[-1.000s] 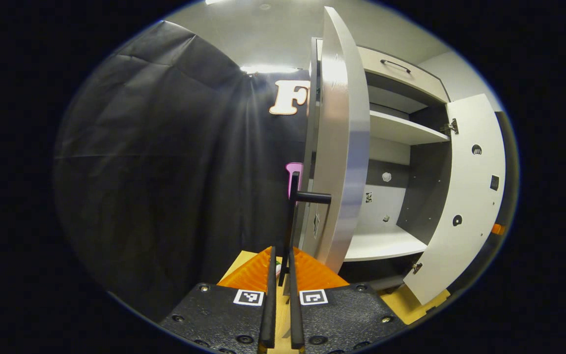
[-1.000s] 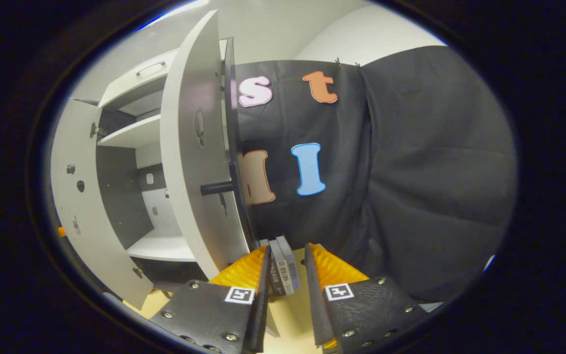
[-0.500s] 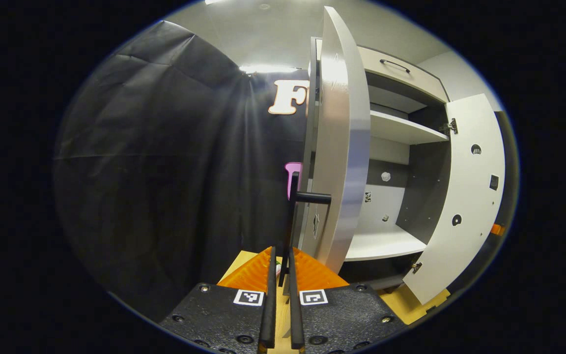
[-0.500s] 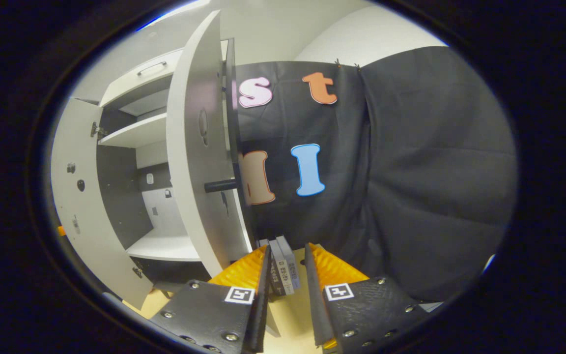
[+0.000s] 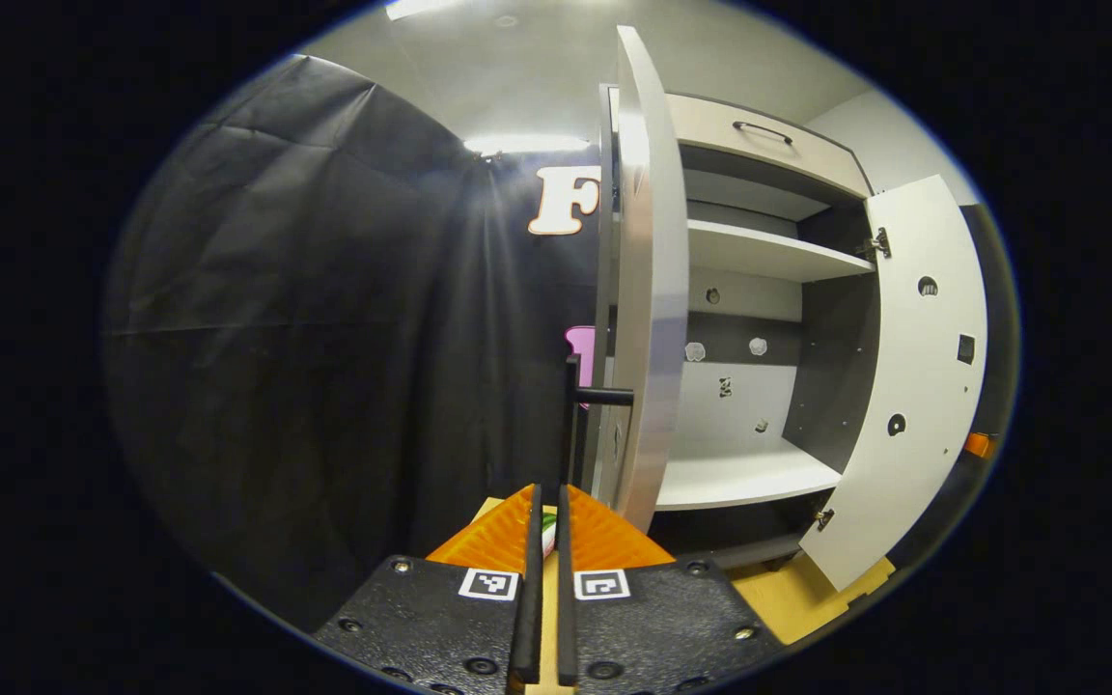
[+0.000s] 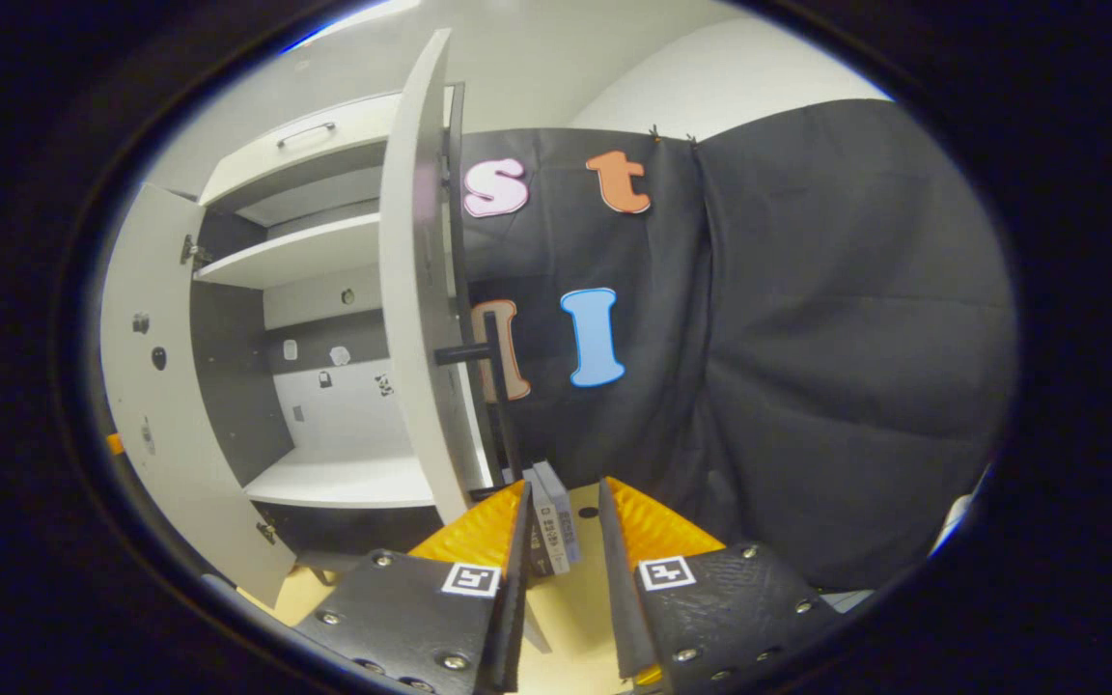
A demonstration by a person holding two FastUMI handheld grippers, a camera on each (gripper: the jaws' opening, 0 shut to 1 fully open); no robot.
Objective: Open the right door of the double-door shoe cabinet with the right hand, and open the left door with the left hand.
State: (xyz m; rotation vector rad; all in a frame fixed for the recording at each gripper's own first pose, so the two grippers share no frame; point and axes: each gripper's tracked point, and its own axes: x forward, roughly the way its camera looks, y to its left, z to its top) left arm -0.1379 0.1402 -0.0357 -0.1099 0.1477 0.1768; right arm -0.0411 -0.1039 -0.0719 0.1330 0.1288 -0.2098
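Black cloth booth wall (image 5: 305, 319) backs the scene; a pale wood floor (image 6: 575, 618) lies below. Shoe cabinet (image 5: 759, 174) stands w/ both doors swung out. Left gripper view: left door (image 5: 653, 290) seen edge-on, just ahead of the left tool (image 5: 543, 512); its black bar handle (image 5: 575, 415) sits above the fingertips, apart from them. Tool fingers nearly together, a thin gap only, clamped on nothing. Right door (image 5: 913, 376) wide open, cabinet interior w/ shelf (image 5: 768, 253) unobstructed between doors. Right gripper view: right door (image 6: 416, 299) edge-on, handle (image 6: 493, 386) clear of the right tool (image 6: 564, 521); fingers apart, nothing held. Small grey boxes (image 6: 551, 516) stand on the floor beyond the fingertips.
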